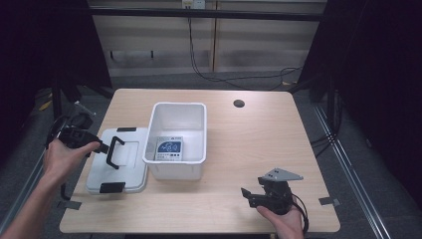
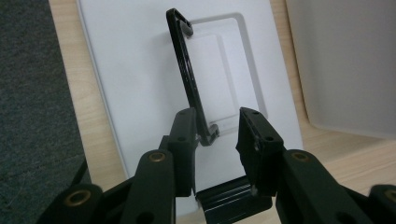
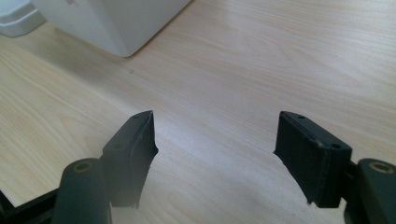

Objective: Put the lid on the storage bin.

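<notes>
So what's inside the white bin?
In the white bin, a flat card or device with a blue-and-white face lies on the floor, toward the near wall. The near wall hides the floor strip just behind it.

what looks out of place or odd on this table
The lid lies flat on the table beside the open white storage bin, not on it, with its black handle standing upright between the open jaws of the left hand-held gripper. Nothing looks spilled or damaged.
</notes>
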Tool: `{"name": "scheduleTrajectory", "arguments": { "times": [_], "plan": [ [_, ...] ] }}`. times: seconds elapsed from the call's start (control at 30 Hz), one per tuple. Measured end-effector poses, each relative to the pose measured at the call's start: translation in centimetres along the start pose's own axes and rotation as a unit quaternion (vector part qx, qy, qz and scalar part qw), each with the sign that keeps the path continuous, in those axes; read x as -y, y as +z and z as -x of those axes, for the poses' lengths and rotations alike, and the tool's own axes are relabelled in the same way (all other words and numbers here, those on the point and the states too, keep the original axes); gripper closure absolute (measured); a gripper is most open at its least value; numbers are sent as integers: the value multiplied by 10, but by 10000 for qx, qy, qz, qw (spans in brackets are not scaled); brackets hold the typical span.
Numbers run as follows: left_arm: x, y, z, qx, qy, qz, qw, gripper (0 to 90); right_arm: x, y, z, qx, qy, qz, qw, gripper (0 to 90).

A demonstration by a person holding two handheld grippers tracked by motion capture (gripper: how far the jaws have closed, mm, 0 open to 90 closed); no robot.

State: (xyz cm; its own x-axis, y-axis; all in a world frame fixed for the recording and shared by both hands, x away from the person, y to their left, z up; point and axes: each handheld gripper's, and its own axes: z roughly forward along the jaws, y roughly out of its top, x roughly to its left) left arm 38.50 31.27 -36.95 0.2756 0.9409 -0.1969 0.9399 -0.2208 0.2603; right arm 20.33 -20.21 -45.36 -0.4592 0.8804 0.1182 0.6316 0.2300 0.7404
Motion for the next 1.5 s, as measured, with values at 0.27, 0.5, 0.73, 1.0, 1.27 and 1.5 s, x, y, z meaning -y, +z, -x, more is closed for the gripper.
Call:
{"name": "scheduleTrajectory", "arguments": {
  "times": [0.27, 0.5, 0.73, 1.0, 1.27, 1.5],
  "plan": [
    [-16, 13, 7, -143, -22, -355, 9993, 687, 0, 1, 0, -35, -4, -44, 10000, 279],
    [-24, 24, 6, -274, -173, -474, 9984, 689, 1, 1, -1, -43, -6, -74, 10000, 279],
    [-31, 31, 4, -450, -224, -589, 9970, 707, 1, 1, -1, -50, -7, -93, 9999, 278],
    [-37, 45, 6, -593, -358, -762, 9947, 720, 1, 2, -1, -66, 0, -110, 9999, 276],
    [-40, 52, 3, -633, -464, -928, 9926, 722, 1, 2, -1, -83, -1, -133, 9999, 275],
    [-41, 58, 4, -673, -597, -921, 9917, 761, 1, 2, -2, -104, -4, -151, 9998, 273]
  ]
}}
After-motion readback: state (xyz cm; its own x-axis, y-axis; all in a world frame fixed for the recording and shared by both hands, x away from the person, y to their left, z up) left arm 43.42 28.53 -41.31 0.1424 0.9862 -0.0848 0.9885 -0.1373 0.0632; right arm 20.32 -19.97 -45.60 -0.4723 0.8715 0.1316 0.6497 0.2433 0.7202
